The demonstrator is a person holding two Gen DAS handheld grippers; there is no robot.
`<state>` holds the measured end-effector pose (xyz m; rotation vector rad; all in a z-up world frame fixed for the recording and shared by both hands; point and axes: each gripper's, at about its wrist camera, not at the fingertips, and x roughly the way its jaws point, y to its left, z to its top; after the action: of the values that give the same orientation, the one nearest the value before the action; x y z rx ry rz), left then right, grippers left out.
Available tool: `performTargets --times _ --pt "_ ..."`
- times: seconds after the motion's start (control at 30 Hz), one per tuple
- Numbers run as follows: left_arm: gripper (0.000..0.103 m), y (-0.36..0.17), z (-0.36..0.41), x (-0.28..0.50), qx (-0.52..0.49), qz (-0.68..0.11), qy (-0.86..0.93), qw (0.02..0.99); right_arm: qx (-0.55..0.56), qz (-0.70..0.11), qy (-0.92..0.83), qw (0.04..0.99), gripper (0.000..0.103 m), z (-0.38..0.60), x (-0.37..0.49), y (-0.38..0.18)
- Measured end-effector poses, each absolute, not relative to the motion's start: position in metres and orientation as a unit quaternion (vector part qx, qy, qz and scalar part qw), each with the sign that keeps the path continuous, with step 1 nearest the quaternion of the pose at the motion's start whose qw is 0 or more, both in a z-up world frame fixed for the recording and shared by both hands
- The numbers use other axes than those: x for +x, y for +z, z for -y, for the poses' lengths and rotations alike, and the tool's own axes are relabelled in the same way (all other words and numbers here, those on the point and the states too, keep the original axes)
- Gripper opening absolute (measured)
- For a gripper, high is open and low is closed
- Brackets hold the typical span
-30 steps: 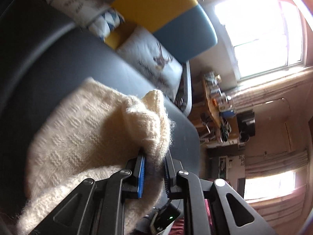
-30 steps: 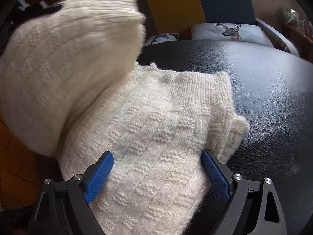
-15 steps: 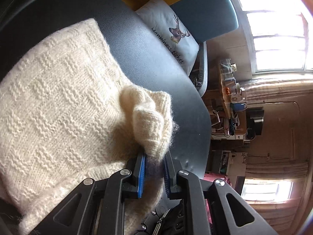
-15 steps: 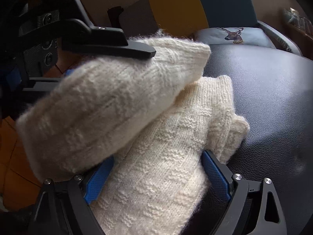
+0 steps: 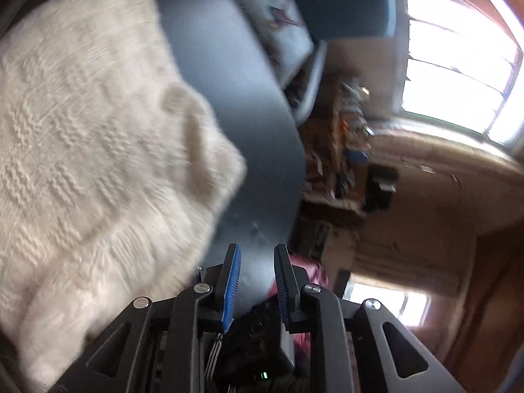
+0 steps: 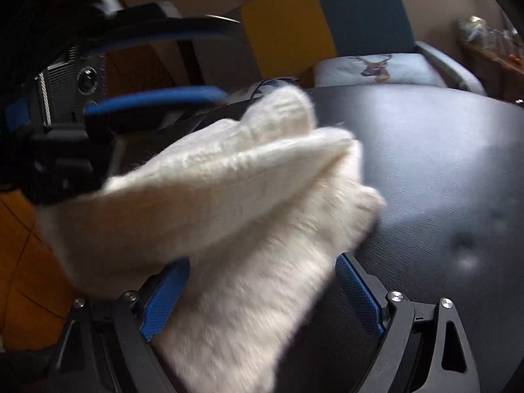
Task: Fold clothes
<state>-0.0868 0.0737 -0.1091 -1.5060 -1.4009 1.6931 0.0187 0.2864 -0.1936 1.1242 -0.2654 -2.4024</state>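
A cream knitted sweater lies folded on the black table top. My left gripper is open just off its right edge, with nothing between the blue pads. In the right wrist view the sweater is a thick doubled bundle, blurred, on the black table top. It lies between the wide-apart fingers of my open right gripper. The left gripper shows there at upper left, above and behind the bundle, apart from it.
A chair with a yellow and blue back and a deer cushion stands behind the table. A cluttered shelf and bright windows lie beyond. Wooden floor shows left of the table edge.
The left gripper carried a sweater flap over onto the body, let go of it and pulled back. The right gripper stayed open around the sweater.
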Motion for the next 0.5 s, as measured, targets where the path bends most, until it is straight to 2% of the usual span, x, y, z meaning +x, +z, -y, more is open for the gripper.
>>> performTargets --times 0.13,0.23,0.37,0.5 --pt "0.023 -0.076 -0.03 -0.08 -0.515 0.484 0.655 0.267 0.395 0.115 -0.877 0.248 0.092 -0.299 0.04 -0.172" --pt "0.024 -0.064 0.024 -0.079 -0.486 0.449 0.713 0.232 0.381 0.108 -0.869 0.296 0.092 -0.29 0.055 -0.15" --pt "0.024 -0.088 0.08 -0.069 -0.477 0.424 0.75 0.177 0.379 0.078 -0.843 0.373 0.092 -0.252 0.072 -0.12" --pt "0.024 -0.119 0.111 -0.057 -0.472 0.402 0.77 0.15 0.432 0.051 -0.809 0.395 0.092 -0.205 0.054 -0.117"
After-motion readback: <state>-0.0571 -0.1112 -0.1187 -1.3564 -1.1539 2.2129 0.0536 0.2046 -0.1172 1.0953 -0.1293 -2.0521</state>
